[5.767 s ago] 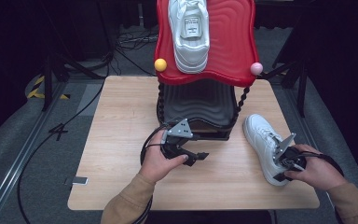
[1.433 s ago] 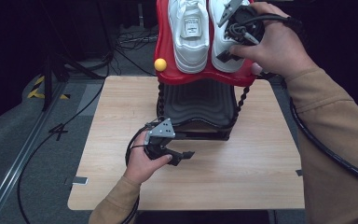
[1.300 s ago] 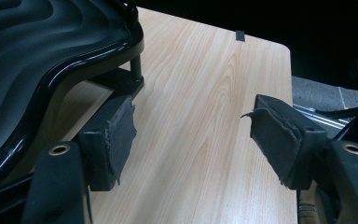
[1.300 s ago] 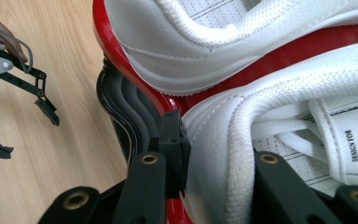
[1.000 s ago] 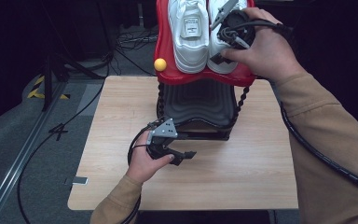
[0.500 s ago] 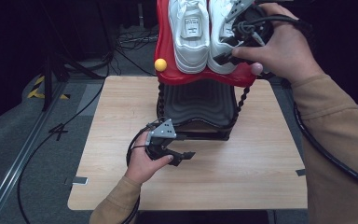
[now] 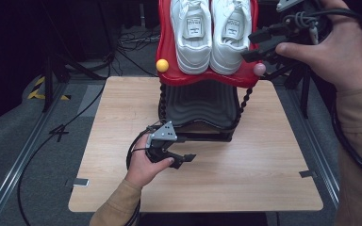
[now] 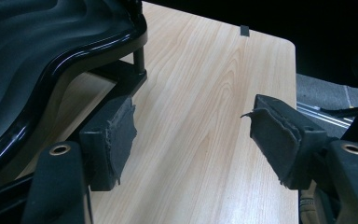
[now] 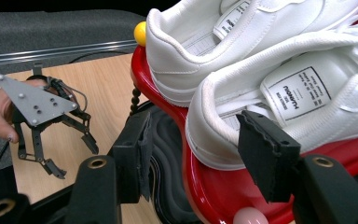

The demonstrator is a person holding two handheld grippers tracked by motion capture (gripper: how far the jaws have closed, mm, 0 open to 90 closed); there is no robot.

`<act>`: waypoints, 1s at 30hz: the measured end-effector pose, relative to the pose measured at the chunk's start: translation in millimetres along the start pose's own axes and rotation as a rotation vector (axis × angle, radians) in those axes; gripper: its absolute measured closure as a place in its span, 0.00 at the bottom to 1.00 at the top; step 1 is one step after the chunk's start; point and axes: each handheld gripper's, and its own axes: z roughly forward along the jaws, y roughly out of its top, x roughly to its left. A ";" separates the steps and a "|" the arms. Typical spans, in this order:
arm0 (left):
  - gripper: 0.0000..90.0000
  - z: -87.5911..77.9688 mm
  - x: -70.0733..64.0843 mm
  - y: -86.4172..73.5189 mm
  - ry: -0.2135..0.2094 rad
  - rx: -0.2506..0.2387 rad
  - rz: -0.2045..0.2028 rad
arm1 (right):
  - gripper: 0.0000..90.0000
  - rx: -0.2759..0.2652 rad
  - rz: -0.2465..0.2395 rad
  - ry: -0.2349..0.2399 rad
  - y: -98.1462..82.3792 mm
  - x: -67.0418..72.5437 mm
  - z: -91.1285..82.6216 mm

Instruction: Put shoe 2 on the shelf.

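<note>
White shoes (image 7: 213,35), two on one red rack (image 7: 167,44), both grippers' jaws wide, empty.

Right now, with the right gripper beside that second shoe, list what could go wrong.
1. The right gripper has just been opening, nothing between its jaws, but they sit close to the right shoe; a careless pull-away might catch its heel and tug it off the red shelf.
2. Both shoes, the left shoe included, lie on a wavy, sloping shelf, so they may slide toward its front lip.
</note>
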 end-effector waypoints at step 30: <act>0.35 0.1 -0.3 5.0 0.000 0.005 0.015 | 0.47 -0.069 0.032 0.082 -82.4 23.4 -22.2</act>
